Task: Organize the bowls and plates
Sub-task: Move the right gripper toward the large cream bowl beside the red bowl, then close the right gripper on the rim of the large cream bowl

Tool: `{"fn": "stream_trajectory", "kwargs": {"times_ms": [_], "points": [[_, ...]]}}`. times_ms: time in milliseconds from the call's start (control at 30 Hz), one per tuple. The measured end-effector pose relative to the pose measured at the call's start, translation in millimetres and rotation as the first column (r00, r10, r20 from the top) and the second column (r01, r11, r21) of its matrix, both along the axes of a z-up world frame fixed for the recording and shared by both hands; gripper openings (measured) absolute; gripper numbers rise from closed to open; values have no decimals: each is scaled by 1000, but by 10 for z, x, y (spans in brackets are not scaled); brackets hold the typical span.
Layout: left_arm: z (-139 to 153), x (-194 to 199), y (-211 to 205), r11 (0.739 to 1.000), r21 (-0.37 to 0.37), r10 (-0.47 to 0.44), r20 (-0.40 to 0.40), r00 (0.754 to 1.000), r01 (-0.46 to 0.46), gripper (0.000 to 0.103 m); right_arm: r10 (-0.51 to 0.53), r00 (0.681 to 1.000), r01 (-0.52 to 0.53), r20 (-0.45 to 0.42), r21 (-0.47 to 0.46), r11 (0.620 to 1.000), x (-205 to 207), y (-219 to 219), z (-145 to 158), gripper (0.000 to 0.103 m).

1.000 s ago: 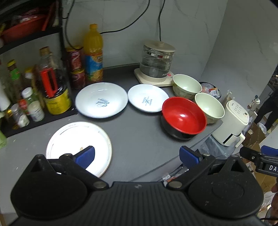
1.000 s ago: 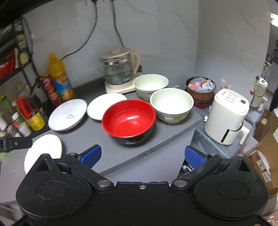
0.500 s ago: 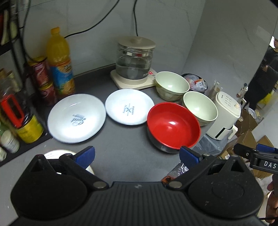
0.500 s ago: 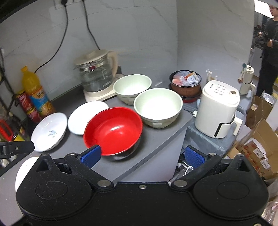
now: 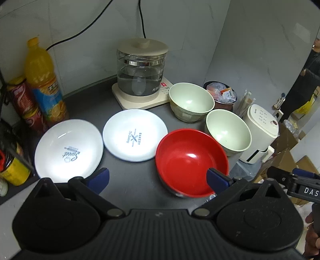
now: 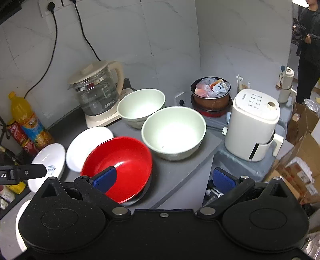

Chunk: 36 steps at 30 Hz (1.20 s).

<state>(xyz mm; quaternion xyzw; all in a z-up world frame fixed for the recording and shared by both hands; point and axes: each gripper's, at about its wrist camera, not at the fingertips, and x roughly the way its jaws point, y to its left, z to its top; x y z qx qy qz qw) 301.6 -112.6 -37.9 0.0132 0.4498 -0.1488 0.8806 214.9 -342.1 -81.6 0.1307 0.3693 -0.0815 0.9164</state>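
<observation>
Left wrist: left claw (image 5: 158, 179) is seen released above the tabletop (image 5: 130, 180), red bowl (image 5: 191, 162) beside two white plates (image 5: 135, 138); right wrist: right claw (image 6: 164, 179) is held released, empty, just over the red bowl (image 6: 122, 162), green bowls (image 6: 174, 131) behind.

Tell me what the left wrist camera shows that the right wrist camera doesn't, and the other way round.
Only the left wrist view shows the printing on both white plates: the Sweet plate and the Bakery plate lie fully visible.

Only the right wrist view shows the wall sockets with plugs and the kettle's handle.

Both show the red bowl, two pale green bowls, the glass kettle, the orange drink bottle, the white appliance, and open, empty grippers: left, right.
</observation>
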Motion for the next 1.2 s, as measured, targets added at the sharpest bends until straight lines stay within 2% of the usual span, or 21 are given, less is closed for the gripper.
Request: {"fn": "stream_trajectory", "kwargs": {"times_ms": [367,433,600,633,700,767,800,933,1200], "points": [[-106,429,-698,999,11,50,-12,999,-50,102,91,996,-91,-18,28,995,585,-659,-185,102],[-147,513,-824,997,13,72,-30,997,-72,100,99,995,-99,-25,37,994,687,-771,-230,99],[-222,672,-1105,994,-38,95,-70,993,-98,99,131,990,-126,-54,85,988,907,-1040,-386,84],[-238,704,-1174,994,-41,95,-71,993,-98,96,138,989,-132,-58,89,987,951,-1076,-419,83],[-284,763,-1288,994,-37,99,-81,992,-102,91,147,987,-139,-73,99,985,1032,-1155,-493,73],[-352,849,-1395,993,-31,111,-103,988,-115,79,154,984,-142,-87,124,982,1111,-1244,-572,67],[-390,886,-1437,992,-28,119,-115,986,-123,76,158,983,-145,-94,134,980,1146,-1278,-606,64],[-542,1037,-1626,991,-30,122,-164,979,-129,58,186,975,-164,-124,168,972,1259,-1374,-753,59],[-843,1293,-1878,987,28,163,-224,961,-161,42,226,958,-187,-177,212,959,1450,-1435,-974,52]]}}
